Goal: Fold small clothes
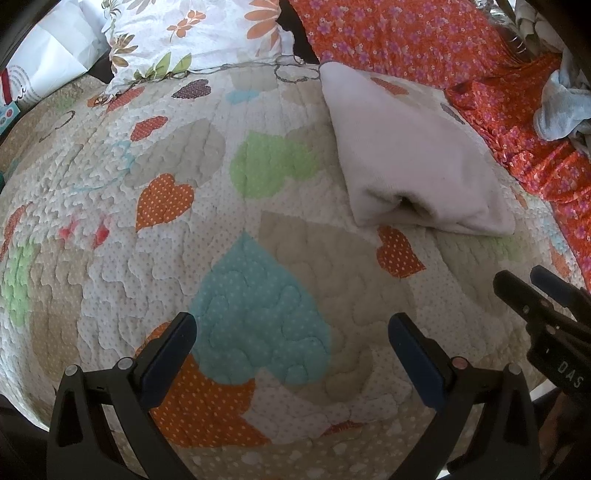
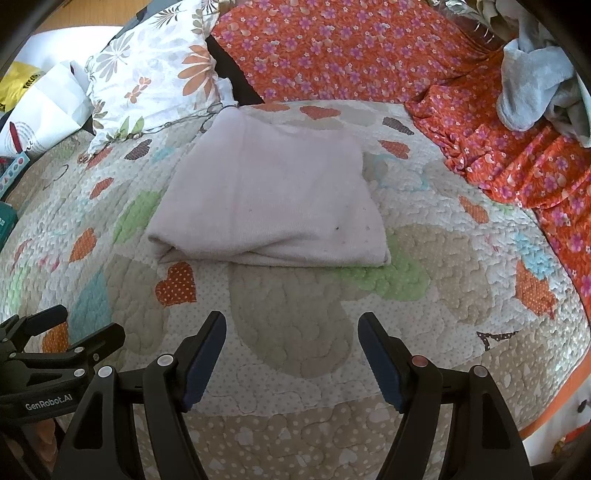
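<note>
The underside of the folded pale pink garment (image 2: pixel 269 199) is hidden against the heart-patterned quilt (image 2: pixel 295 332), and its inner layers show only as a dark gap at the near fold in the left wrist view. The grey-blue clothing heap (image 2: pixel 532 88) is cut off by the right edge in both views; individual items cannot be told apart. The floral pillow (image 1: pixel 192 33) is cropped by the top edge. The white paper bag (image 2: pixel 48 110) is partly cut off at left, its print unreadable. The right gripper (image 1: pixel 524 284) is only partly in frame in the left wrist view.
</note>
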Demonstrator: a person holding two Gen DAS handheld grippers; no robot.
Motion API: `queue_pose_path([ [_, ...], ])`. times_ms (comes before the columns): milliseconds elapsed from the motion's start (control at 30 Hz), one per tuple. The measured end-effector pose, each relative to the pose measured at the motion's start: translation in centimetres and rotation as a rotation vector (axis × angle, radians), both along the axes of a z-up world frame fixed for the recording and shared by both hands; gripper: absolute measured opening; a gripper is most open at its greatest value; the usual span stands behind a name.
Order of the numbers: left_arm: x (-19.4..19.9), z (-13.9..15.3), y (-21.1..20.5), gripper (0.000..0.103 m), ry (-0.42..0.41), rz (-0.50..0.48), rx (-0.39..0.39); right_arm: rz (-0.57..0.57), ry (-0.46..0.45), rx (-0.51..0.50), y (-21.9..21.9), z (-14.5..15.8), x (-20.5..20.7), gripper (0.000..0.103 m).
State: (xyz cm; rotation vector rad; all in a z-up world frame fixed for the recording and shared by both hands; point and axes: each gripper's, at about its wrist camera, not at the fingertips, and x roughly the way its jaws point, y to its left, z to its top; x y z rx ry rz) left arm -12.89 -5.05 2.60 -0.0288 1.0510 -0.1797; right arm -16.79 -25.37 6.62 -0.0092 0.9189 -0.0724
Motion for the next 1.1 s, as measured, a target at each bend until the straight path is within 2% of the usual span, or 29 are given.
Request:
queue_pose_path([
  [1100, 0.20, -0.55, 0.57, 0.103, 0.022, 0.018, -0.032, -0.008, -0.012, 0.004, 0.48, 0.09, -0.20, 0.079],
])
